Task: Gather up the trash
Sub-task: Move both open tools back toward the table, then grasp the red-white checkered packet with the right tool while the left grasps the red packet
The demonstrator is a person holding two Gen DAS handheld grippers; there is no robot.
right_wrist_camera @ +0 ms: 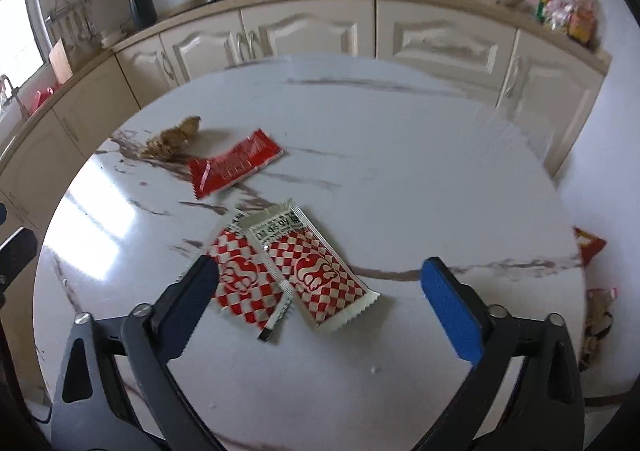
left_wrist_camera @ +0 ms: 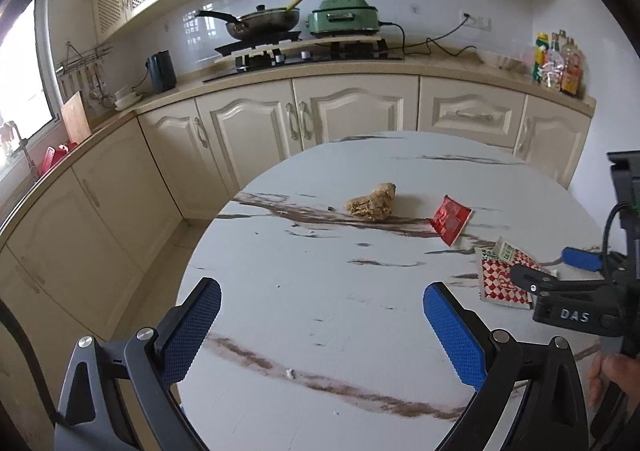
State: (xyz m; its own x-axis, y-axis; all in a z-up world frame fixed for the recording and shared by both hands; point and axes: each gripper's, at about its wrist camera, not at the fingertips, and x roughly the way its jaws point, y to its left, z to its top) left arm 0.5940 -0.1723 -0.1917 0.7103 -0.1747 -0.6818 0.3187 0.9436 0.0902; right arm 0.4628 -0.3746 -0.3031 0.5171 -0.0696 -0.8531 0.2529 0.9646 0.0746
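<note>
The right gripper (right_wrist_camera: pixel 320 291) hangs over the round marble table (right_wrist_camera: pixel 400 171) with its jaws spread wide and nothing pressed between them; two red-and-white checkered wrappers (right_wrist_camera: pixel 304 271) lie flat on the tabletop between the blue pads, side by side and overlapping at their inner edges. The left gripper (left_wrist_camera: pixel 322 325) is likewise wide open above a bare stretch of the table, holding nothing. Farther out a red packet (right_wrist_camera: pixel 234 163) lies alone, and just beyond it, touching or nearly so, sits a crumpled brown wad (left_wrist_camera: pixel 372 203). Behind the table run cream cabinets (left_wrist_camera: pixel 348 115), a frying pan (left_wrist_camera: pixel 262 21) and a green cooker (left_wrist_camera: pixel 344 15).
</note>
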